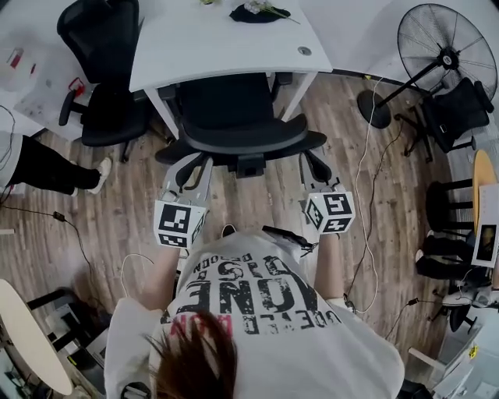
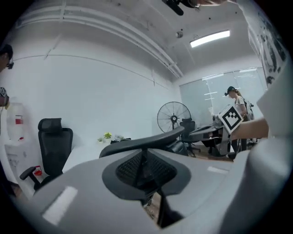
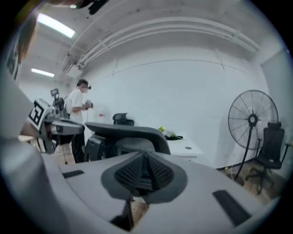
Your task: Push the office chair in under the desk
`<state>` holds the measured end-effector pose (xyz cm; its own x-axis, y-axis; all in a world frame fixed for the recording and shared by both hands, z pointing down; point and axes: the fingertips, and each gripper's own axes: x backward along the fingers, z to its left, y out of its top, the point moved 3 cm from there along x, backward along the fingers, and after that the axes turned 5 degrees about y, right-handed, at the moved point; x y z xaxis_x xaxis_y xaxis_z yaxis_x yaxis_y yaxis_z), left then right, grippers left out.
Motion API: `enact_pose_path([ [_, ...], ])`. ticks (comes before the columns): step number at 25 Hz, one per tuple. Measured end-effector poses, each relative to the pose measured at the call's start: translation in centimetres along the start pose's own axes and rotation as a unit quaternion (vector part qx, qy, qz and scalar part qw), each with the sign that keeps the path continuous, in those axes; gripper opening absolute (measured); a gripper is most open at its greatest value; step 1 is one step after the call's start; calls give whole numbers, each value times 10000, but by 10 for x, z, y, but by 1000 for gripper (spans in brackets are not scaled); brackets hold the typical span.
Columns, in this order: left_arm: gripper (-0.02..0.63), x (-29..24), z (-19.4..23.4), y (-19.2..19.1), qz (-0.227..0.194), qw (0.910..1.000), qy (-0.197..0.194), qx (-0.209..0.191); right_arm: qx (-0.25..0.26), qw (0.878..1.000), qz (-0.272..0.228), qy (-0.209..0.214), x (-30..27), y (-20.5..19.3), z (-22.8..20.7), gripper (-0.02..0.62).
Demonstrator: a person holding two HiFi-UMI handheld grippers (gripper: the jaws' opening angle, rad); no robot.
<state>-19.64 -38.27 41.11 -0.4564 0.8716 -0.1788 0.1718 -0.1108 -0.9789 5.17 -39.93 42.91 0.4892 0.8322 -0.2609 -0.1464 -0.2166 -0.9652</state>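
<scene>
The black office chair (image 1: 234, 117) stands at the white desk (image 1: 179, 47), its seat partly beneath the desktop and its curved backrest toward me. My left gripper (image 1: 189, 165) sits by the chair's left rear and my right gripper (image 1: 313, 167) by its right rear. I cannot tell whether either one touches the chair. In the left gripper view the left gripper (image 2: 145, 169) has its ribbed pads together with nothing between them, and the backrest (image 2: 151, 139) lies beyond. The right gripper (image 3: 143, 171) likewise looks shut and empty, with the backrest (image 3: 128, 132) ahead.
A second black chair (image 1: 105, 78) stands left of the desk, and a person's leg (image 1: 47, 167) is further left. A floor fan (image 1: 448, 54) and more chairs (image 1: 456, 109) are at the right. Cables (image 1: 362, 195) trail over the wood floor. A dark item with flowers (image 1: 257, 12) lies on the desk.
</scene>
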Motion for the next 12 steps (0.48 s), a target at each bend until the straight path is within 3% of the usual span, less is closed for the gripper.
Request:
enact_pose_path([
  [3, 22, 2, 3, 8, -87, 9996, 226, 151, -635, 9973, -369, 7, 5, 12, 0, 29],
  [6, 13, 2, 4, 8, -77, 9984, 447, 338, -920, 9942, -537, 114, 9, 20, 1, 29],
  [12, 12, 10, -2, 18, -157, 9949, 896, 429, -935, 9932, -632, 274, 23, 33, -6, 28],
])
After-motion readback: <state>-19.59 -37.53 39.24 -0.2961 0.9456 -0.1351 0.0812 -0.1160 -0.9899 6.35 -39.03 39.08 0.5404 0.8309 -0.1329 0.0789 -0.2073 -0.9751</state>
